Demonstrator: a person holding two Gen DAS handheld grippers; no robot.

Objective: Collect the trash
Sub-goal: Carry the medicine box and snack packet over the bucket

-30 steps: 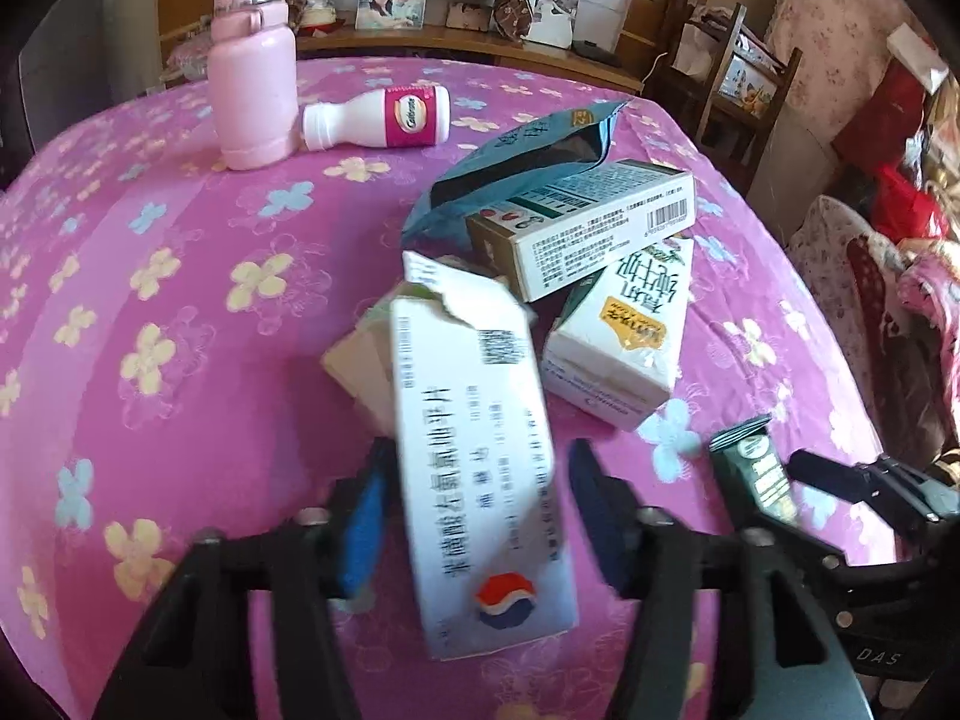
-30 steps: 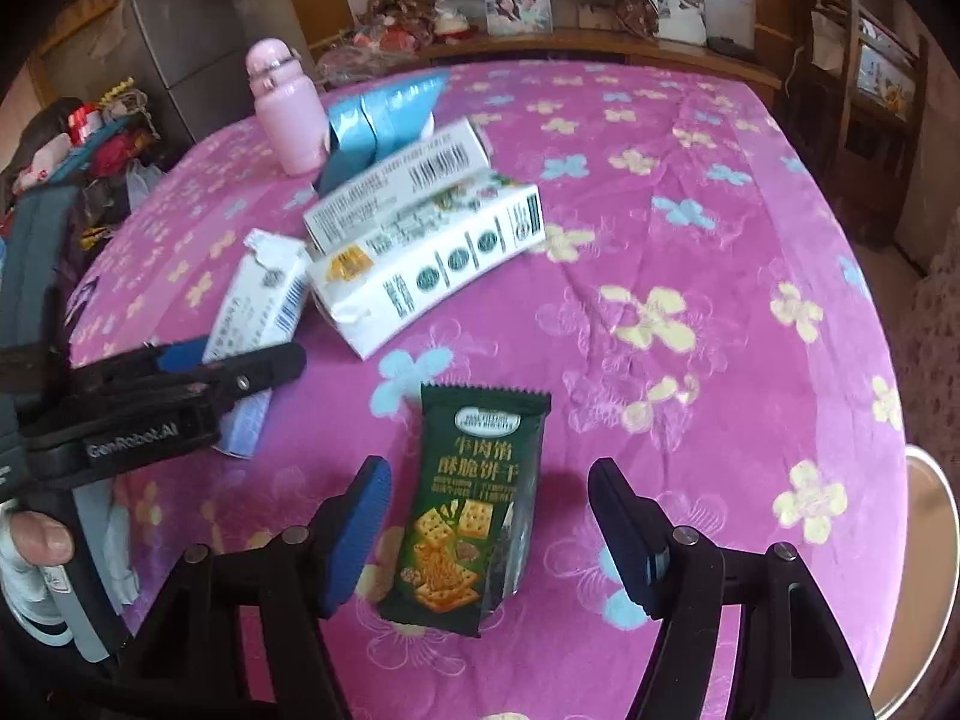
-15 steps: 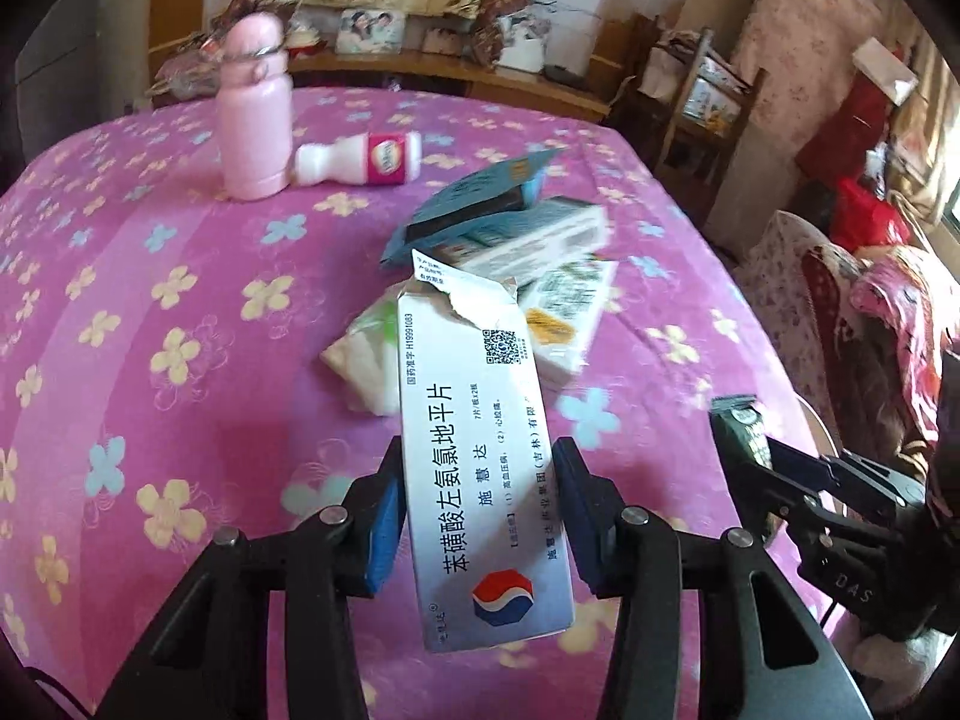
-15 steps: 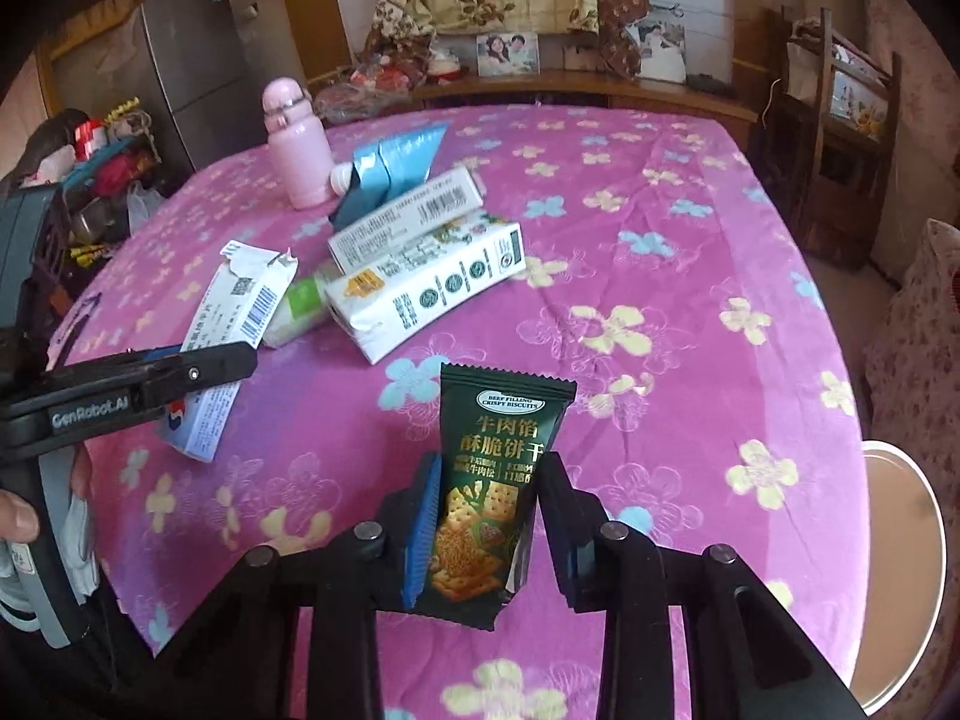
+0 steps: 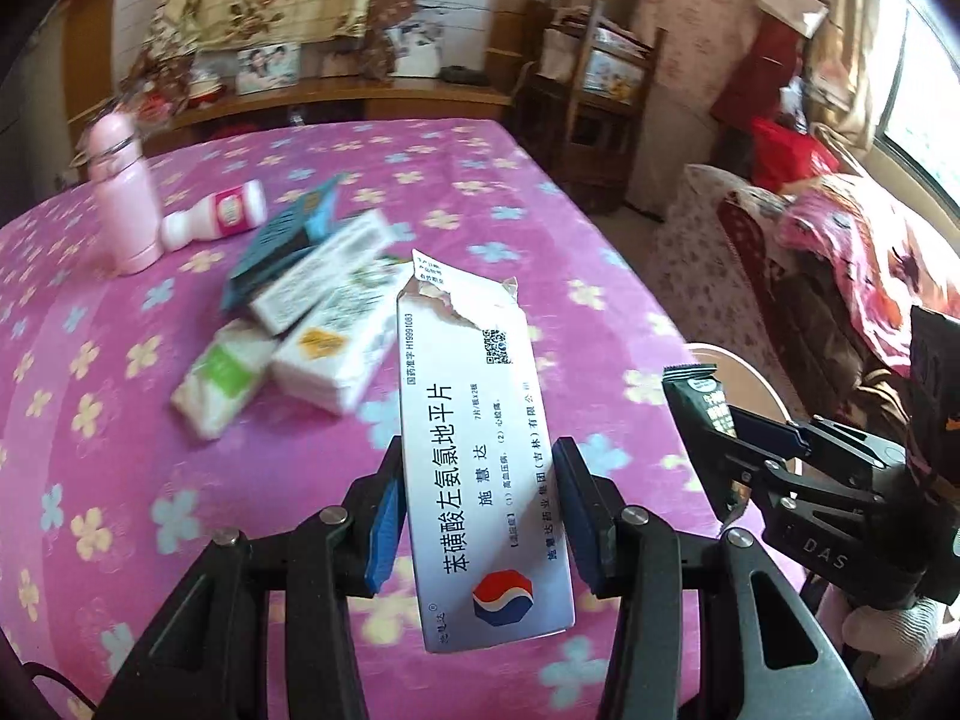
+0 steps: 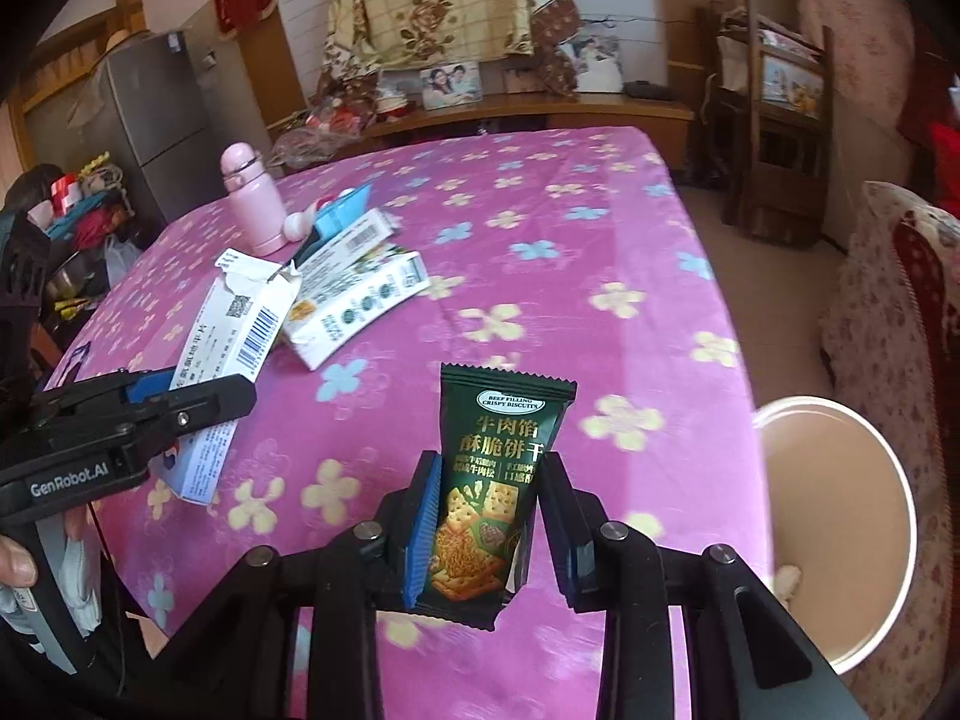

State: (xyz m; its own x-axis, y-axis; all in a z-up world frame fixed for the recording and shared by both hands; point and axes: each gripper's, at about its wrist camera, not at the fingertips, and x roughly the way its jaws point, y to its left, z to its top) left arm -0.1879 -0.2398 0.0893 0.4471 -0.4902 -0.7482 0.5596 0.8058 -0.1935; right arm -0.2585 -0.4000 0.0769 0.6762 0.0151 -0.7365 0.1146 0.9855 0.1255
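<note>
Two grips: I have both full.
Left gripper (image 5: 477, 516): closed on torn medicine box (image 5: 474, 450), lifted above table (image 5: 120, 420).
Right gripper (image 6: 489, 522): clamps biscuit packet (image 6: 492, 468), upright.
Bin (image 6: 840, 516): near right, below the table edge; right gripper is closer.

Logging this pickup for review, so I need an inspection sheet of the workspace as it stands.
Surface: table under a pink flowered cloth.
Job's things: torn medicine box in the left gripper; green biscuit wrapper in the right gripper; cartons and a tissue pack left on the cloth.
Clutter: pink flask, small bottle lying down.
Grippers: both shut on trash.
Cables: nothing seen.
Surroundings: white bin beside the table, fridge, shelves.
</note>
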